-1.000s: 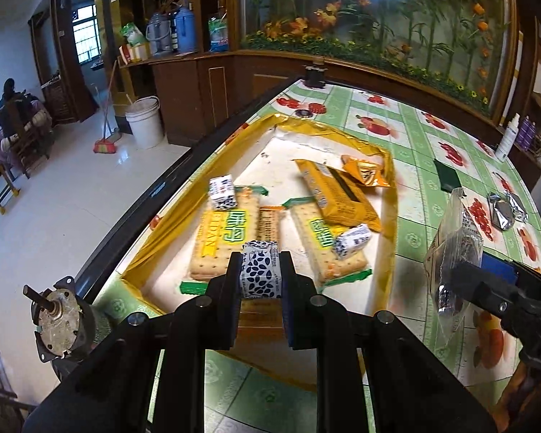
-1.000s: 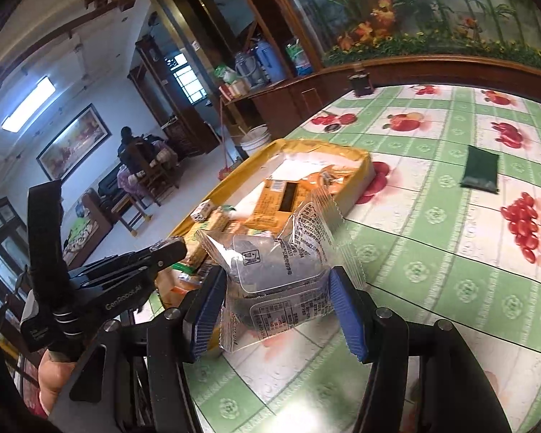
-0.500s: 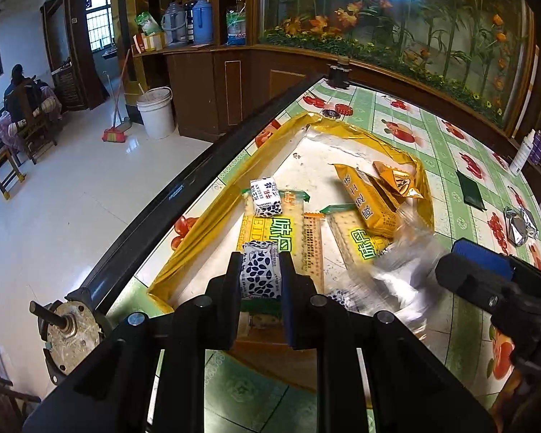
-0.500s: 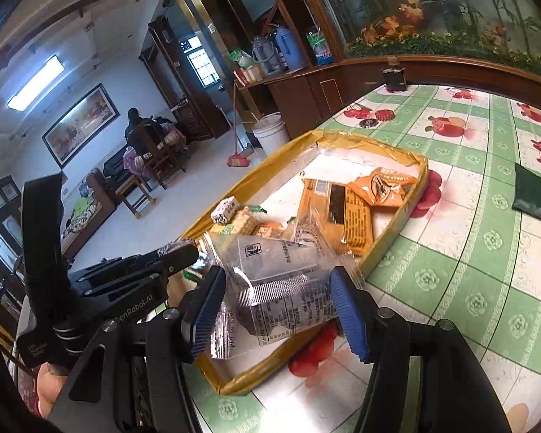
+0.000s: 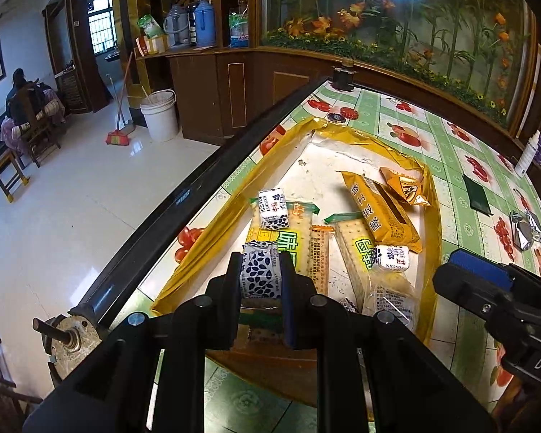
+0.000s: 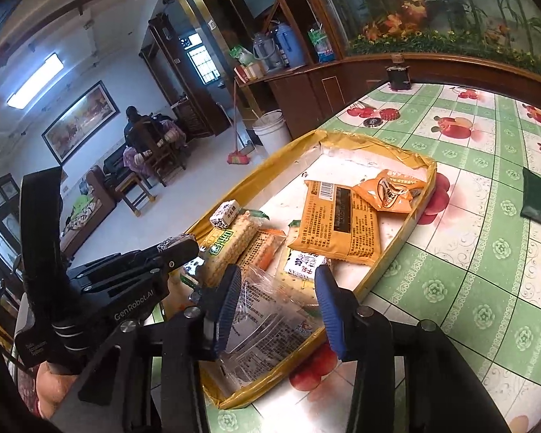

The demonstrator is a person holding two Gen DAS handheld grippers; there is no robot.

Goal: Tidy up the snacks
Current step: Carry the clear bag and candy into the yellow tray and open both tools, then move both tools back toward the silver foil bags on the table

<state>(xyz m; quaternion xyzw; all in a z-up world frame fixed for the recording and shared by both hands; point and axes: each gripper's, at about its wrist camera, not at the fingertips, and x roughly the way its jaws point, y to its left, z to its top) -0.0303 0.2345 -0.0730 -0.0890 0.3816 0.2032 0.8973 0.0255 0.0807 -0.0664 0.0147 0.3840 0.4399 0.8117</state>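
The blue-patterned candy (image 5: 261, 274), clamped upright in the left gripper (image 5: 261, 281), hangs over the yellow tray's (image 5: 205, 238) near end, while the right gripper (image 6: 276, 306), jaws closing around the clear packet (image 6: 267, 328), sits just beside it.

"GenRobot.AI" printed on the left gripper (image 6: 178, 249) body

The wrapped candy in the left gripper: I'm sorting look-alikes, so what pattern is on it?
White wrapper with dark blue leaf-like spots, clearest in the left wrist view.

Green fruit-print table (image 6: 479, 274) – yellow tray (image 6: 396, 249), dark green packet (image 6: 537, 198), perhaps foil wrapper (image 5: 524, 229).
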